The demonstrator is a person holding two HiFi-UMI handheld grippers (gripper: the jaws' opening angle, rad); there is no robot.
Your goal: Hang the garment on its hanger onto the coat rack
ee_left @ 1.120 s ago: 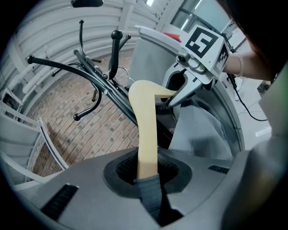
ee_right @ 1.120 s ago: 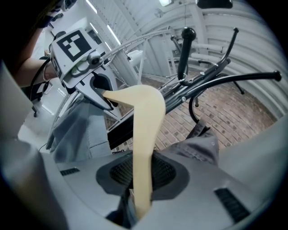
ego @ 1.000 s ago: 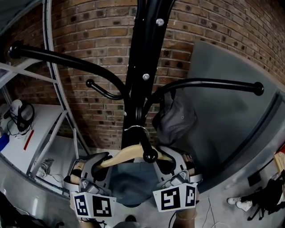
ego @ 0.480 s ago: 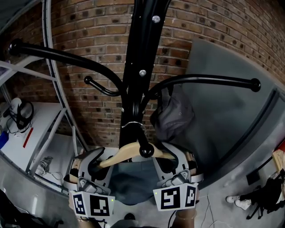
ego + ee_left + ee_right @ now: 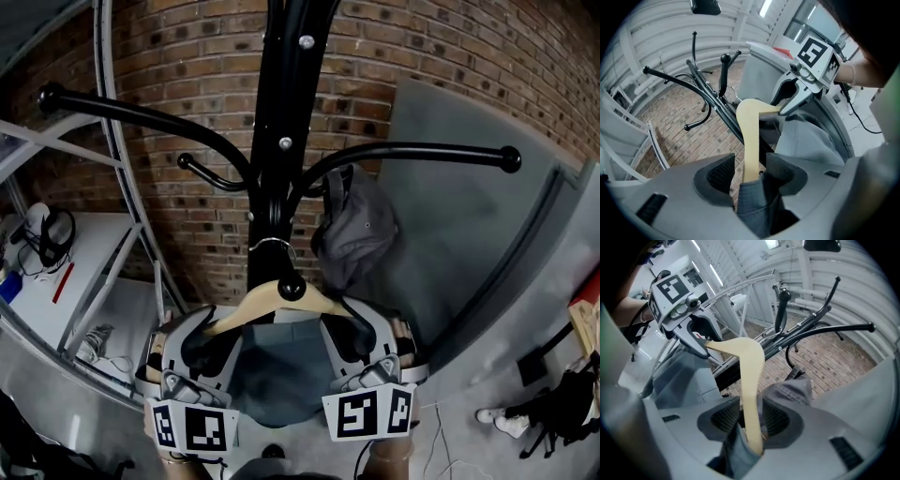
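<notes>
Coat rack: a black pole with curved arms is seen against a brick wall.
Hanger: a wooden hanger is hung low on the pole; its wire hook appears to be looped over a short ball-tipped peg, though the spot is dark.
Garment: a blue-grey garment is draped from the hanger, between the two grippers.
Left gripper: the left gripper is placed round the hanger's left end; its jaws are opening, with a gap seen beside the wood.
Right gripper: the right gripper is set round the right end; its jaws are opening, and the wood is flanked, not squeezed.
Other: a grey cloth is hung from the right arm.
</notes>
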